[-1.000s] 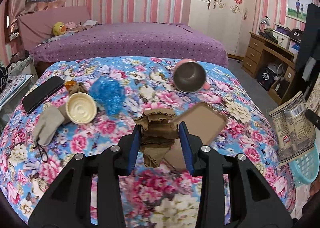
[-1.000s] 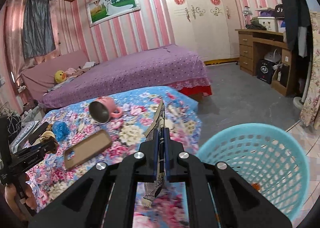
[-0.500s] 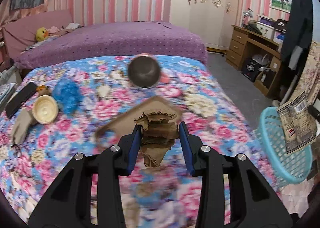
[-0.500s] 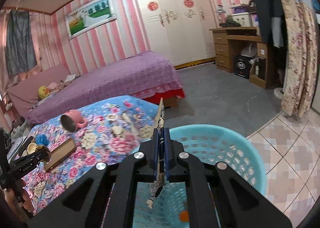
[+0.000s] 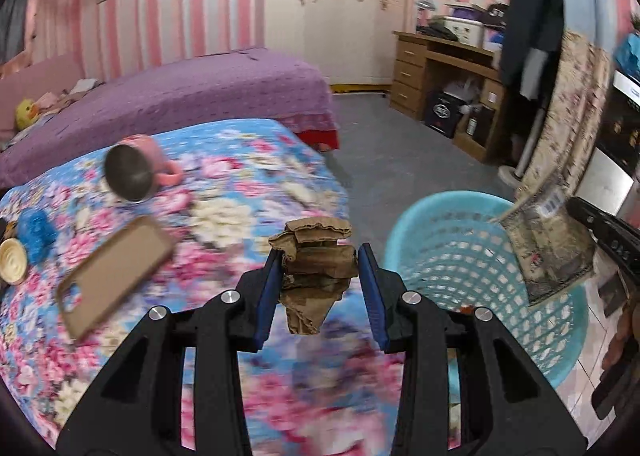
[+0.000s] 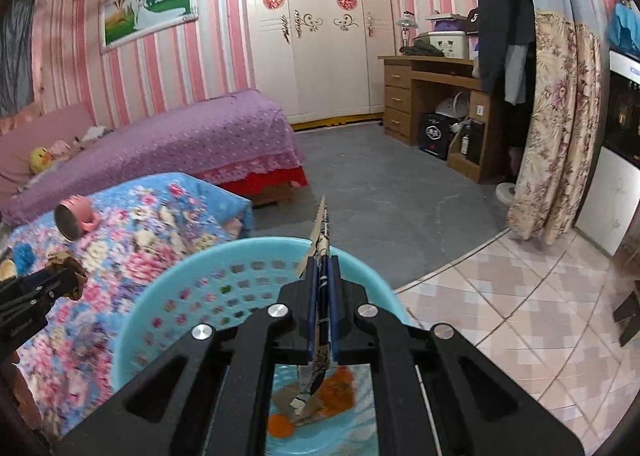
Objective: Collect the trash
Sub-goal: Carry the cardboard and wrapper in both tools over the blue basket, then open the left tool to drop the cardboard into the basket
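I have a crumpled wad of brown paper [image 5: 316, 260] pinched between the blue pads of my left gripper [image 5: 318, 276], held over the edge of the flowered bedspread [image 5: 224, 216], just beside the turquoise basket [image 5: 460, 256] that stands on the floor at the bed's corner. My right gripper [image 6: 323, 268] is clamped tight on a flat printed wrapper [image 6: 320, 232], seen edge-on from its own camera; the wrapper hangs over the basket's open mouth. From the left view the same wrapper [image 5: 552, 252] shows its broad face above the basket's far rim. In the basket's bottom lie some orange scraps [image 6: 320, 400] and a bit of paper. Back on the bedspread I see a brown phone case [image 5: 112, 276] lying flat, a pink mug [image 5: 136, 172] on its side, a blue scrunched thing [image 5: 36, 232] and a cream lid [image 5: 12, 266] at the left edge. Beyond stands a purple bed [image 6: 160, 144].
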A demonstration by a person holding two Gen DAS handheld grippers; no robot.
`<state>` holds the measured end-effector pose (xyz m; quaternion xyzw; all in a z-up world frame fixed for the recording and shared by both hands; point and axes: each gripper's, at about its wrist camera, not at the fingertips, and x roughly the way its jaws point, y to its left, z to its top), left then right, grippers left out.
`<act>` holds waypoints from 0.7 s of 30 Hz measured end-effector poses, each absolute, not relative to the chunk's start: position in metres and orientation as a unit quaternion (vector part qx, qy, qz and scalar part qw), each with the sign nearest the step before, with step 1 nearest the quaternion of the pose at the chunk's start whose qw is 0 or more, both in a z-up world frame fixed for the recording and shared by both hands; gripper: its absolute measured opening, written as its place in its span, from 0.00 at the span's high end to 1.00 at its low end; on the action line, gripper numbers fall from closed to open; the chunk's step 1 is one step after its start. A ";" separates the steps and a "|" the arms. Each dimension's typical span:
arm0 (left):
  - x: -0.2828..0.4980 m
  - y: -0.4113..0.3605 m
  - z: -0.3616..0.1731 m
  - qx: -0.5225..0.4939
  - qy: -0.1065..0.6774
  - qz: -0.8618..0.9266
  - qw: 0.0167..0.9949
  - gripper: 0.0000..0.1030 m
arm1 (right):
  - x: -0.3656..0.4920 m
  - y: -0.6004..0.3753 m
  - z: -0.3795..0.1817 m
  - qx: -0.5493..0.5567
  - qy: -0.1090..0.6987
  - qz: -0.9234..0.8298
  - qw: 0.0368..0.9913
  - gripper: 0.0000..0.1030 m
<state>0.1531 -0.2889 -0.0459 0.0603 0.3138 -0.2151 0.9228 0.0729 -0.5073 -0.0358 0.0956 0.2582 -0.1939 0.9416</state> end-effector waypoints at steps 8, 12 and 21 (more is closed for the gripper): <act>0.148 -0.337 -0.048 0.065 0.313 -0.250 0.914 0.64 | 0.071 -0.519 -0.041 0.096 0.261 -0.205 0.938 0.95; 0.146 -0.355 -0.046 0.073 0.310 -0.261 0.911 0.64 | 0.072 -0.520 -0.042 0.100 0.259 -0.205 0.939 0.95; 0.146 -0.361 -0.045 0.072 0.300 -0.261 0.915 0.29 | 0.077 -0.514 -0.045 0.090 0.267 -0.204 0.938 0.95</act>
